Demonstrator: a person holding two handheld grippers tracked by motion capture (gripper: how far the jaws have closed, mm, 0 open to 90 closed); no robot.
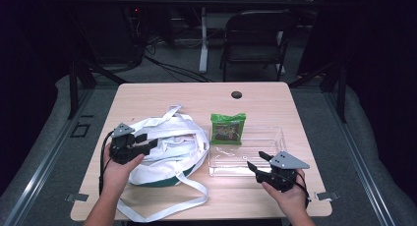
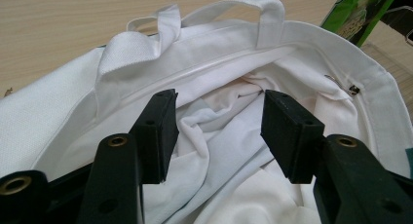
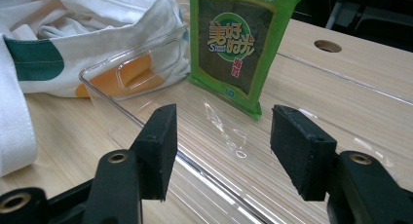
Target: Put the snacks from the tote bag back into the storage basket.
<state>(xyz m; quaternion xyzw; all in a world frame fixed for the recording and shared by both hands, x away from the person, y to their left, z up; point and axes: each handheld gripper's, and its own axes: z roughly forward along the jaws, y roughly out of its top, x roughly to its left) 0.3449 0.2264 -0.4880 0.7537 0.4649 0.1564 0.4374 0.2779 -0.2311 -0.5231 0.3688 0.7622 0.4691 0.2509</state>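
From the high view I have the left hand-held gripper [image 1: 147, 146] at about 9 o'clock on the tabletop [image 1: 162, 93], its jaws spread and poised at the mouth of the white tote bag [image 1: 169, 155], pinching nothing. The right hand-held gripper [image 1: 258, 162] sits near 5 o'clock, jaws also spread and empty, pointing towards the clear plastic tray [image 1: 268, 137]. The green snack packet [image 1: 228, 129] stands upright at the tray's far left corner, roughly centre of the tabletop, just beside the bag.

My judgement is that the packet is meant for the bag. What worries me: the packet is standing up and looks light, so a nudge from one jaw before the other closes could tip it flat into the tray. The tray's near wall is hard to see in the right gripper view, and I could clip it on the way in and shove the whole tray against the bag. On the left, the bag's fabric [image 2: 214, 136] is loose and rumpled; I might pinch the lining instead of the rim, and the mouth would sag shut. The long straps [image 1: 162, 209] trailing towards 6 o'clock could snag a cable.

The packet [image 3: 238, 44] carries large yellow Chinese characters on a round green emblem; the smaller print beneath is too fine for me to read
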